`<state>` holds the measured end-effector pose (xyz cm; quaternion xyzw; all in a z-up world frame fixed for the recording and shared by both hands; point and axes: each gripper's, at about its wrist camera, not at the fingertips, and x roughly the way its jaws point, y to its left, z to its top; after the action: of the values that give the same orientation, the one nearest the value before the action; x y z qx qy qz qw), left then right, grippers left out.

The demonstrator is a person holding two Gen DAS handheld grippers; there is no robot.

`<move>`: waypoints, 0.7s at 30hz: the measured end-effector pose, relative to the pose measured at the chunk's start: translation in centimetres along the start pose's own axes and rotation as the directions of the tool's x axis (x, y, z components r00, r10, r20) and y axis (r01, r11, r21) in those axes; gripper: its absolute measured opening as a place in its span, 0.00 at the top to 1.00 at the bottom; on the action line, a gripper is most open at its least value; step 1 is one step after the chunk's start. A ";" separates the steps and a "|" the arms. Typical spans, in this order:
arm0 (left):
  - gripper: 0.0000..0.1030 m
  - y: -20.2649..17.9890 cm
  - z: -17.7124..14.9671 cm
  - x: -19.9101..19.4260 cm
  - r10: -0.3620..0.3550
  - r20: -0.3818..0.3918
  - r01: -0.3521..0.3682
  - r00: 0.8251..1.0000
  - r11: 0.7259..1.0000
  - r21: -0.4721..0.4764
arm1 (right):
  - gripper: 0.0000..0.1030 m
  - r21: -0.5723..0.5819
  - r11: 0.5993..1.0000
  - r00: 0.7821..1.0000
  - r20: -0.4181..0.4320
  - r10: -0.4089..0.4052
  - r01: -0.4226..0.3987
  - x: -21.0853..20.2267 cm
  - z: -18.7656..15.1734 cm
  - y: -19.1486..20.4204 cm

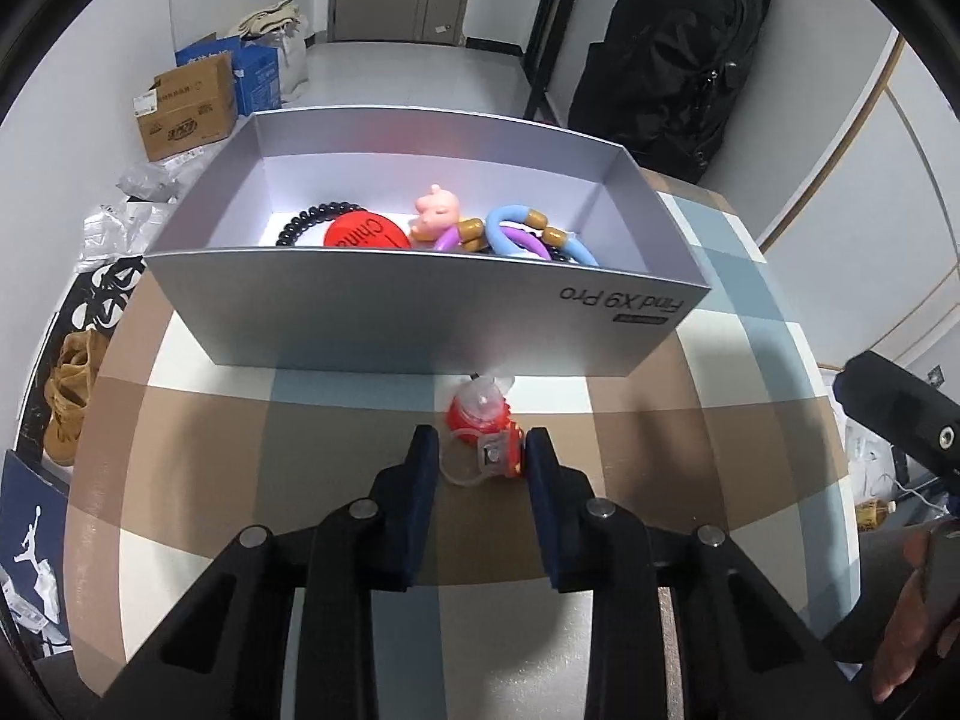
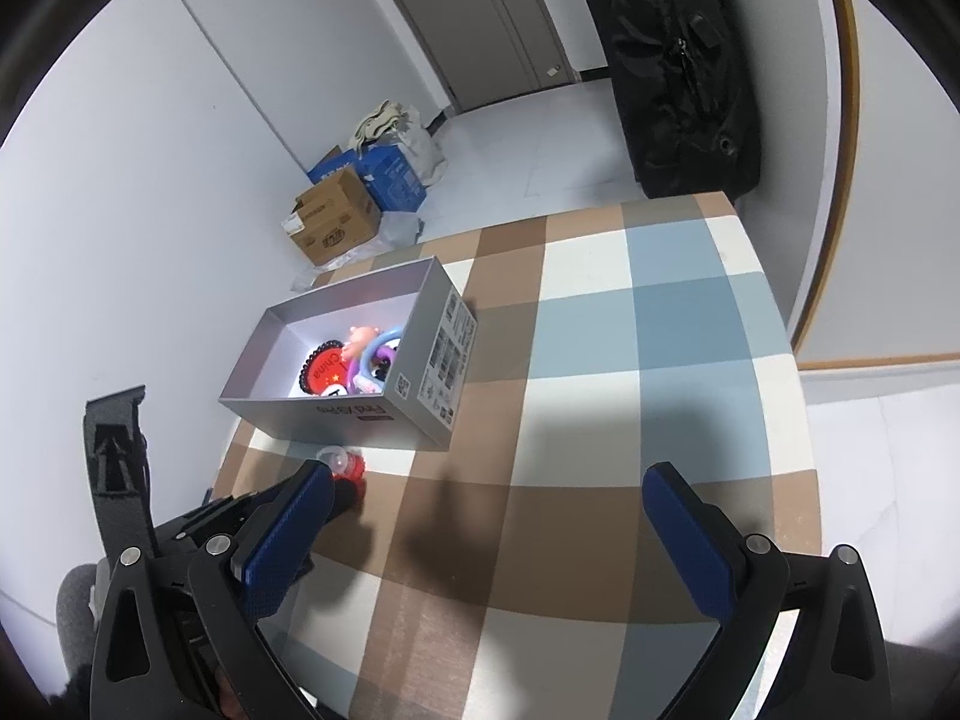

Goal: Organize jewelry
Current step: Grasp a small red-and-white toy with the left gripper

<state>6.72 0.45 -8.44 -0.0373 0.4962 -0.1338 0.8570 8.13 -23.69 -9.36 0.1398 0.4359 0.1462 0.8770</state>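
Fingers of left gripper (image 1: pixel 478 450) bracket red toy ring (image 1: pixel 485 427) on table (image 1: pixel 336 420) by grey box (image 1: pixel 420 312), not clamped; off-centre squeeze could flick it. Right gripper (image 2: pixel 489 495) spread, empty.

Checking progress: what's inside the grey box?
In the grey box: black coil band, red disc, pink figure, beaded blue and purple rings. The near wall hides their lower parts and the floor.

obstacle: grey box (image 1: pixel 420 306) wall ahead | free: checked tabletop (image 2: pixel 630 420) right
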 end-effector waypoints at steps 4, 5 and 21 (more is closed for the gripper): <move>0.77 0.1 0.1 0.1 -0.012 -0.003 0.012 1.000 1.000 -0.010 | 0.00 0.004 1.000 1.000 0.003 0.018 -0.018 0.1 0.0 0.1; 0.77 0.1 0.1 0.1 -0.018 -0.005 0.018 1.000 1.000 -0.015 | 0.00 0.007 1.000 1.000 0.004 0.018 -0.018 0.2 0.1 0.0; 0.77 2.3 0.2 -1.5 -0.065 -0.037 0.062 0.997 0.994 -0.088 | 0.00 0.041 0.998 0.999 -0.035 0.040 -0.039 2.0 0.3 0.8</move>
<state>6.65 3.05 -7.52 -0.0875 0.5170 -0.1400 0.8399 9.43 -22.18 -10.35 0.1635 0.4514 0.1571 0.8630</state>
